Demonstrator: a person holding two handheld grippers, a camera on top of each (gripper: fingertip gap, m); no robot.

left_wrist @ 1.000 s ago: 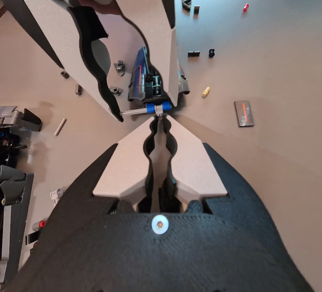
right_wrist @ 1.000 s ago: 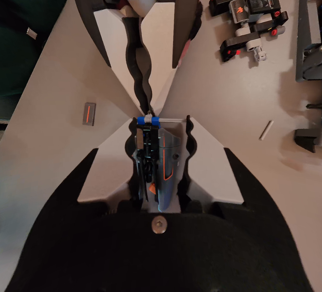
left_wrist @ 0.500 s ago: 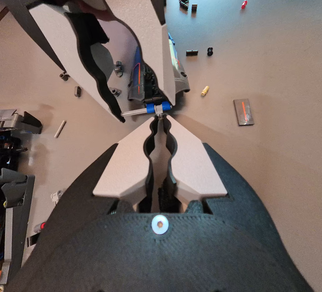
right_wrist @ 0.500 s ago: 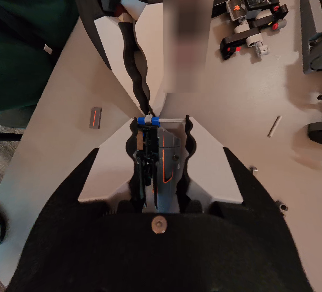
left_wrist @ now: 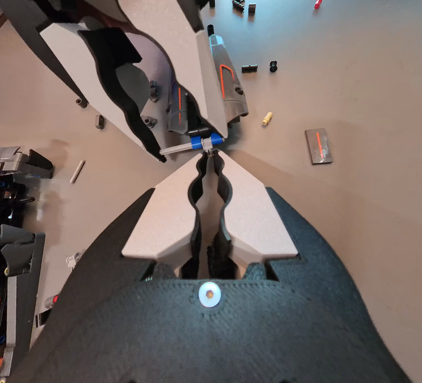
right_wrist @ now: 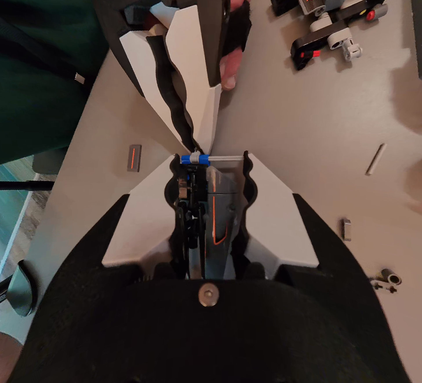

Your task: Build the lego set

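Counter (left_wrist: 342, 212): a plain tan surface that carries the loose pieces; both grippers work above it, so the part in hand is free to be turned.
Black frame (right_wrist: 328, 6): a built section with grey rollers and red pins, lying far right in the right wrist view, well apart from the work; I judge it is set aside for a later step.
Right gripper (right_wrist: 209, 159): clamped on the grey body, its fingers on either side of the piece, which fills the gap between them. This holds the body steady so the other side can work at its end.
Grey body (right_wrist: 220, 212): a pointed grey shell with orange lines and black inner parts, held lengthwise between the right fingers, its rod end facing the left gripper.
Left gripper (left_wrist: 209, 155): nearly together at the tips, pinching a small grey collar on the rod; a narrow grip suits so small a part.
Grey tile (left_wrist: 319, 146): flat with an orange stripe, lying alone to the right in the left wrist view, not yet used.
Rod (right_wrist: 226, 158): a pale thin bar across the body's end, its free end reaching the right finger.
Blue sleeves (left_wrist: 206, 141): on the rod, either side of the collar.
Collar (right_wrist: 194, 157): the piece likely being seated or slid along.
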